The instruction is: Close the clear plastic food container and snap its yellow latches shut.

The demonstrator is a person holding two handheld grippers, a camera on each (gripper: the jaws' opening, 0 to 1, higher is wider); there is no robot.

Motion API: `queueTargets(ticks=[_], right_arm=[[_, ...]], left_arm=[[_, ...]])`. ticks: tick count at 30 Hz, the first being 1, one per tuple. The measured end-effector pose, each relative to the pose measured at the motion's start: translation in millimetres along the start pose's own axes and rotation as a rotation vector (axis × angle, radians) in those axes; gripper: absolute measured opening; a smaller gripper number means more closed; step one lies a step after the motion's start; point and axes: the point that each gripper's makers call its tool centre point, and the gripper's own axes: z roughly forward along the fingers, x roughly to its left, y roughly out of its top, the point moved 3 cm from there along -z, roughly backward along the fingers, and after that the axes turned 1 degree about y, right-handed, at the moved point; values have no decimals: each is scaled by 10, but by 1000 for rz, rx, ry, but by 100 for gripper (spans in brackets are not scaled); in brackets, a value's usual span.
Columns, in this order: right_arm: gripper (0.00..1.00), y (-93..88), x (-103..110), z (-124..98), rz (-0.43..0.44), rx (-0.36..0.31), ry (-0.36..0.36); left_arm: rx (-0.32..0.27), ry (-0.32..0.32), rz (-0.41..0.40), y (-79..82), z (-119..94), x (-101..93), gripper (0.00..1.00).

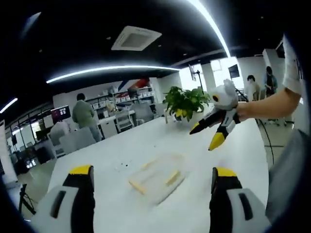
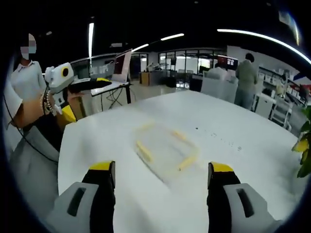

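— Where's the container?
— The clear container (image 1: pixel 156 177) with yellow latches (image 1: pixel 137 186) lies flat on the white bench (image 1: pixel 218 145), ahead of both grippers and between each one's jaws, touching neither.
— And the jaws?
— The left gripper (image 1: pixel 153 187) is spread wide, empty. The right gripper (image 2: pixel 163 177) too; it's raised above the bench near a potted plant (image 1: pixel 185 103).
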Motion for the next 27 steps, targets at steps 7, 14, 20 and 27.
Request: queueTargets(ticks=[7, 14, 20, 27], right_arm=[[76, 0, 297, -339, -1, -68, -71], [75, -154, 550, -532, 17, -116, -134], [75, -174, 768, -636, 67, -165, -152], [76, -215, 967, -653, 47, -164, -189]], left_arm=[[30, 49, -9, -153, -508, -127, 99], [0, 81, -63, -243, -946, -241, 99], [-22, 87, -135, -388, -1164, -347, 98], [14, 106, -152, -534, -1238, -314, 96]])
